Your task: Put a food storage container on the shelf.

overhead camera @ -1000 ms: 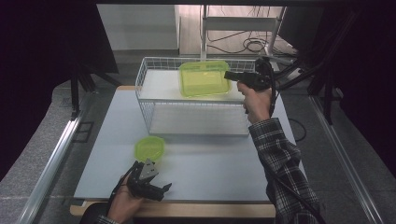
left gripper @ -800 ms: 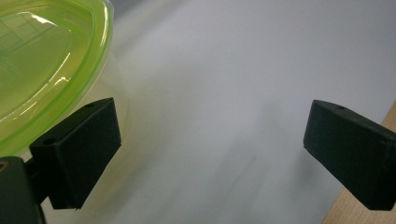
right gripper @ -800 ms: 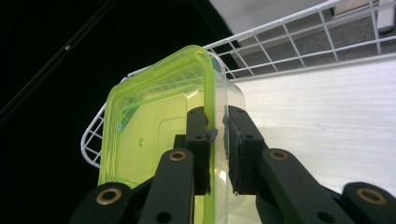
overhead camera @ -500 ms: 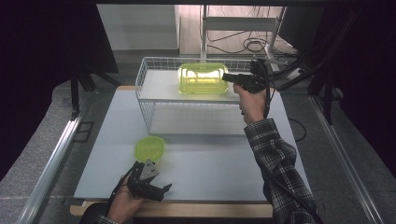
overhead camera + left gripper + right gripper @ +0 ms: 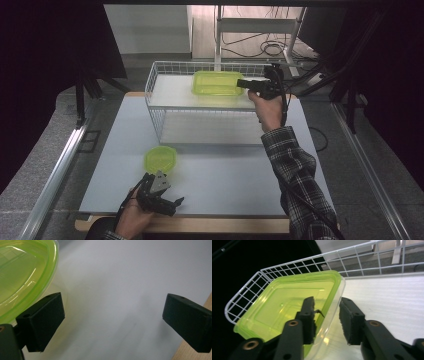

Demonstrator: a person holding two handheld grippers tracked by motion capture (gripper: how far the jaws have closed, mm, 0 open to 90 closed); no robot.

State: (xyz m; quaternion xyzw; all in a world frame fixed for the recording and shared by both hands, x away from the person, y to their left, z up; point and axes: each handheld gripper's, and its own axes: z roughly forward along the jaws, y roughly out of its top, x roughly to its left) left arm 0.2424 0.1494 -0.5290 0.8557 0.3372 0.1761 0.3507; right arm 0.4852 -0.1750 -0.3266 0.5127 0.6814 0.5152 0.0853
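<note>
Bench point(image 5: 225, 165) grey, under both tongs. Wire basket point(image 5: 165, 107) on bench around right tongs point(image 5: 243, 84). Green container point(image 5: 217, 82) inside basket; its rim wall between right tongs' jaws, which have just been opening, pads now apart from wall. Green lid point(image 5: 160, 159) on bench just beside left tongs point(image 5: 170, 196), spread wide, holding nothing.

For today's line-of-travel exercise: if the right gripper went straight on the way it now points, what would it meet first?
The right gripper straddles the green container wall, its jaws having just been opening. Straight on, it would probably meet that wall first, then the wire basket beyond.
</note>
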